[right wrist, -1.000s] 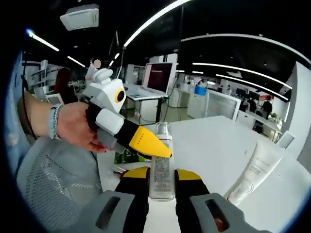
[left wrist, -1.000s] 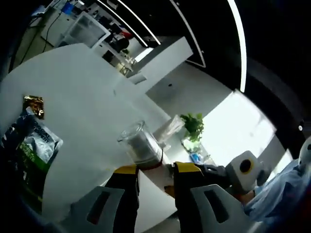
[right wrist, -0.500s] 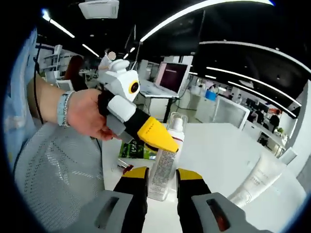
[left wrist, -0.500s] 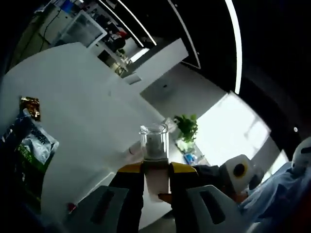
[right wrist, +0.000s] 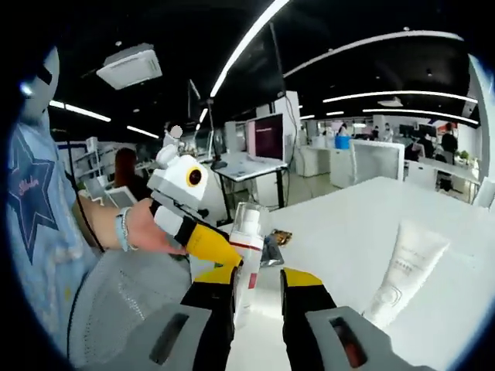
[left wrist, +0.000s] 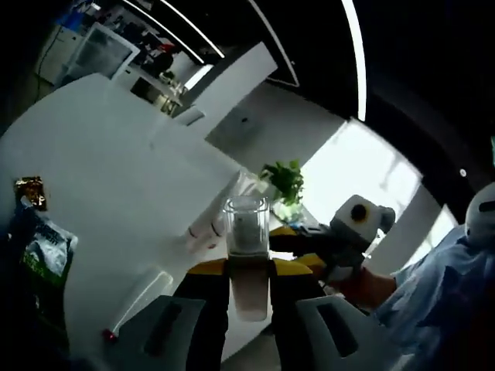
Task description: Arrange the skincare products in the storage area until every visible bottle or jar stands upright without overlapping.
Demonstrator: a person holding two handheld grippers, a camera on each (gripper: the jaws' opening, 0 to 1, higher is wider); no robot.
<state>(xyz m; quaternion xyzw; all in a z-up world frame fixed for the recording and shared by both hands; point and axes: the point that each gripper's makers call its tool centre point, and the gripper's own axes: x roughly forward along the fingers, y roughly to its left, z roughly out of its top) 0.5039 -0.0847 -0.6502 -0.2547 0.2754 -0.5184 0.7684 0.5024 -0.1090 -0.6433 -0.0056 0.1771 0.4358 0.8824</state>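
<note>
A slim bottle (left wrist: 247,287) with a clear cap stands between the yellow jaws of my left gripper (left wrist: 247,270), which is shut on its body. In the right gripper view the same bottle (right wrist: 249,246) hangs just ahead, held from the left by the left gripper (right wrist: 224,251). My right gripper (right wrist: 257,282) is open, its jaws apart with the bottle beyond them. It also shows in the left gripper view as the right gripper (left wrist: 302,247), just behind the bottle. A white tube (right wrist: 404,270) lies flat on the white table (right wrist: 433,209); the tube (left wrist: 210,224) also lies beyond the left jaws.
Snack bags (left wrist: 37,251) lie at the table's left edge, and one bag (right wrist: 272,246) sits behind the bottle. A white item with a red tip (left wrist: 139,297) lies close to the left jaws. A potted plant (left wrist: 283,179) stands at the far edge. A hand (right wrist: 139,229) holds the left gripper.
The left jaws closed on the bottle and now carry it in line with them. The right gripper has drawn back from the bottle. Both cameras tilted with the hands.
</note>
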